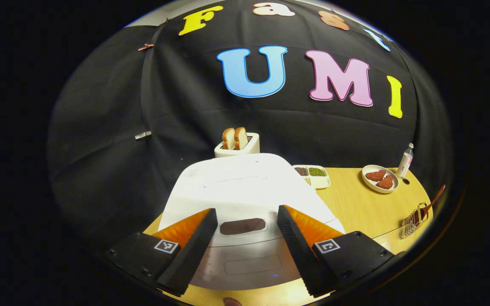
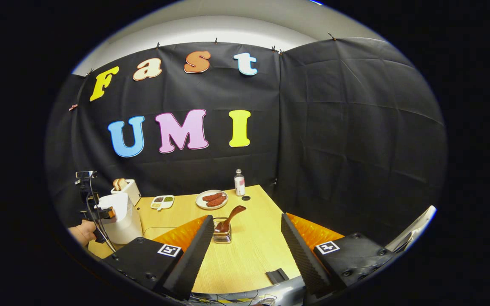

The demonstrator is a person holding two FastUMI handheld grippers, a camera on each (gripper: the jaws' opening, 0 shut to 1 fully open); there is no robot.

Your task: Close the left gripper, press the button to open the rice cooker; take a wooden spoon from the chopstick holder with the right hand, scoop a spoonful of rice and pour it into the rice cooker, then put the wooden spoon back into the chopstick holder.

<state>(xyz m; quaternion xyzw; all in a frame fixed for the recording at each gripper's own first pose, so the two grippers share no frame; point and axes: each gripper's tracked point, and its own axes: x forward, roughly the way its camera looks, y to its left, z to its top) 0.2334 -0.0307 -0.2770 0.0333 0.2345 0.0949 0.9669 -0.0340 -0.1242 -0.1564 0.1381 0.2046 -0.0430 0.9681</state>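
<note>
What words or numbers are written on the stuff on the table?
None can be read.
Bottle label: too small and blurred.
Rice cooker: no writing I can make out.
Square tags on the left gripper and right gripper: patterns, not words.

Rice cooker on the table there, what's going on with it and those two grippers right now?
A person holds a gripper in each hand. The left gripper hovers over the closed white rice cooker, fingers open on either side of its dark button, not yet pressed. The right gripper is open above the wooden table, facing the chopstick holder, where the wooden spoon sits untouched. So the task is just starting.
</note>
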